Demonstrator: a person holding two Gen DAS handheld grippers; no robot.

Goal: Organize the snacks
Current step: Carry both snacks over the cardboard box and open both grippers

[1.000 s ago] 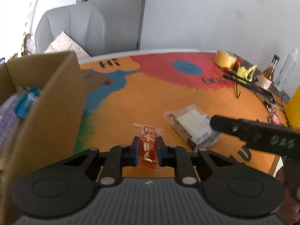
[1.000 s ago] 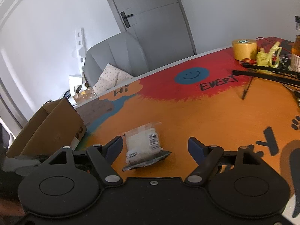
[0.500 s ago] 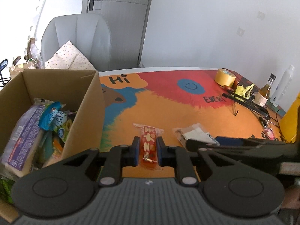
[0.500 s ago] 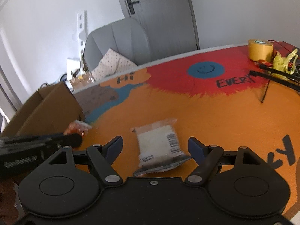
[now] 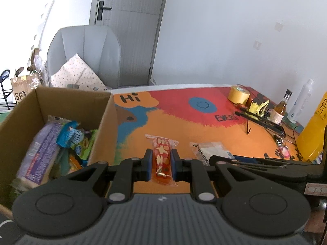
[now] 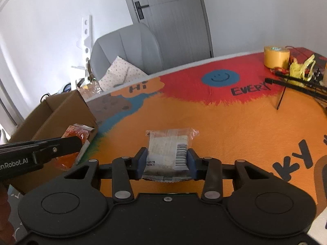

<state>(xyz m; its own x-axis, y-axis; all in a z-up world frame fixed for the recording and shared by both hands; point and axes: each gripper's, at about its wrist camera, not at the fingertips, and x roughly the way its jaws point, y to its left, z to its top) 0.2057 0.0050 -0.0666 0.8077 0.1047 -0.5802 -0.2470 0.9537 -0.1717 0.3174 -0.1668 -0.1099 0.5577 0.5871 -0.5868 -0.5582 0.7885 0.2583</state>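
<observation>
right wrist: right hand-held gripper [image 6: 166,162] closing on white packet [image 6: 168,149].

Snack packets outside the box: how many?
2: red snack packet held in the left gripper; clear packet between the closing right gripper pads. Others may be hidden.

The painted table [image 6: 235,122] bears a cardboard box [image 5: 106,122] and tape roll [image 6: 276,57].

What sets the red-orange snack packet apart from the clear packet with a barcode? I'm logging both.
The red-orange snack packet is narrow, patterned and opaque; the clear packet with a barcode is squarer, showing white contents. The left gripper pinches the first, the closing right gripper flanks the second. Both are sealed plastic.
</observation>
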